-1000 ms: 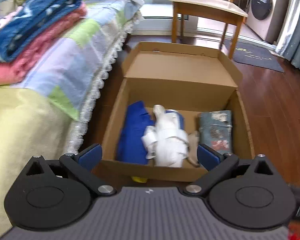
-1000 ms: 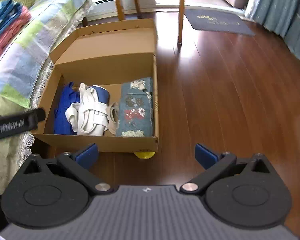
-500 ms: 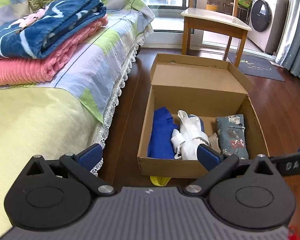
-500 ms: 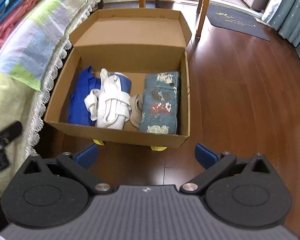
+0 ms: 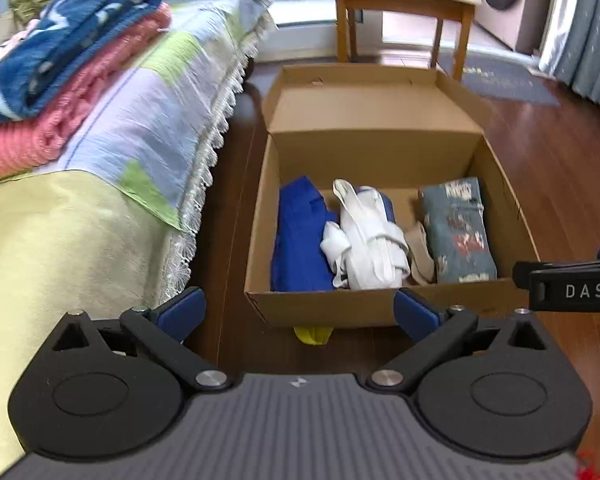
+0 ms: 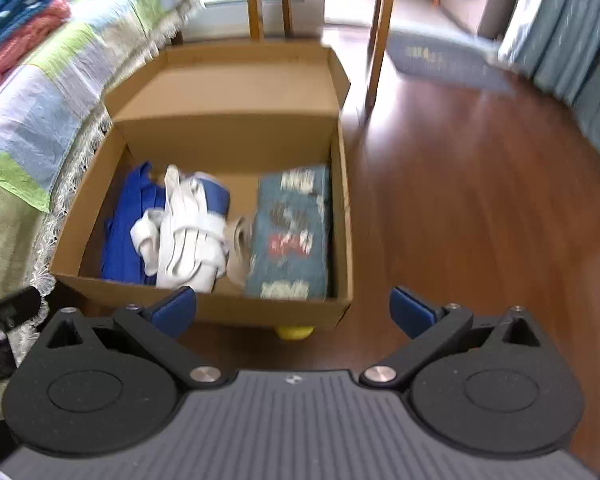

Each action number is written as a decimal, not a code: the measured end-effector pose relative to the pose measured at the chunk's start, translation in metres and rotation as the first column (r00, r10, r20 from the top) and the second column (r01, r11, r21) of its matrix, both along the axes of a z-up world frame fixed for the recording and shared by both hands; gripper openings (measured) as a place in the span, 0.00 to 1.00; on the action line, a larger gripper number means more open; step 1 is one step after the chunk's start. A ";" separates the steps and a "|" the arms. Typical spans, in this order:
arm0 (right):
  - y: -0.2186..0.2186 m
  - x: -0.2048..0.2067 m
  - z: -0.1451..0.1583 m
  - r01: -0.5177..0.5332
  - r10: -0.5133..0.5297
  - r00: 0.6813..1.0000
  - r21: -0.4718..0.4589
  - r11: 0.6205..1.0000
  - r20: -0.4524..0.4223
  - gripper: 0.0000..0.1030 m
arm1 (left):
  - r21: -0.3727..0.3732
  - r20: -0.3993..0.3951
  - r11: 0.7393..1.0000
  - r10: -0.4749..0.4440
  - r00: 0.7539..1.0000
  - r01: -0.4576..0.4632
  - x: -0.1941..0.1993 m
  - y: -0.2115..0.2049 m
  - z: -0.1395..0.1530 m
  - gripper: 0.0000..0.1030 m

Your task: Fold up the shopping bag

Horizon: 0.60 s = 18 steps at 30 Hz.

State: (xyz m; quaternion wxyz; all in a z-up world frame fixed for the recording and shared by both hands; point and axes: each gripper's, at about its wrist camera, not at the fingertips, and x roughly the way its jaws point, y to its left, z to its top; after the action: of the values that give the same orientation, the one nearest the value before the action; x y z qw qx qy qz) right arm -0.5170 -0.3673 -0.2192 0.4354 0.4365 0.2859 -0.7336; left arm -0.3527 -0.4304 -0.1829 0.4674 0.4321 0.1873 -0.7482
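Both claws held above floor, near side of cardboard box (image 5: 380, 312). Left gripper (image 5: 298, 314) jaws apart, nothing held; right gripper (image 6: 292, 312) same. In box, L to R: blue bag (image 5: 300, 240) folded flat, white bag (image 5: 368, 240) bundled w/ straps loose, floral bag (image 5: 456, 228) folded neat. Fits either bags stowed after folding, or white one due for pickup. If gripped: fabric body to be taken, not loose strap.

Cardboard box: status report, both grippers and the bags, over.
Left gripper and right gripper open, empty, short of the cardboard box. Blue bag, white bag, patterned bag folded inside. Nothing in the way.
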 end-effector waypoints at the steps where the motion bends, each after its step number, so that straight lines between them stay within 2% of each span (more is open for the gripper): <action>1: 0.000 -0.002 -0.003 0.010 -0.010 1.000 0.001 1.000 0.018 0.99 | 0.008 0.003 1.000 -0.004 1.000 0.003 -0.001 -0.001 -0.002 0.98; 11: 0.000 -0.024 -0.029 0.108 -0.111 0.976 0.026 0.994 0.189 0.99 | 0.080 0.059 0.996 -0.034 0.998 0.030 -0.008 -0.005 -0.024 0.98; 18: -0.002 -0.021 -0.041 0.107 -0.118 0.972 0.061 0.992 0.203 0.99 | 0.094 0.060 0.995 -0.022 0.998 0.016 -0.007 -0.011 -0.030 0.98</action>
State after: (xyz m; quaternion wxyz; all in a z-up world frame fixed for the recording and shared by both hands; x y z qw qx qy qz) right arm -0.5381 -0.3695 -0.2598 0.4096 0.5364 0.2320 -0.7005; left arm -0.3592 -0.4416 -0.2128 0.4451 0.4778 0.2035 -0.7295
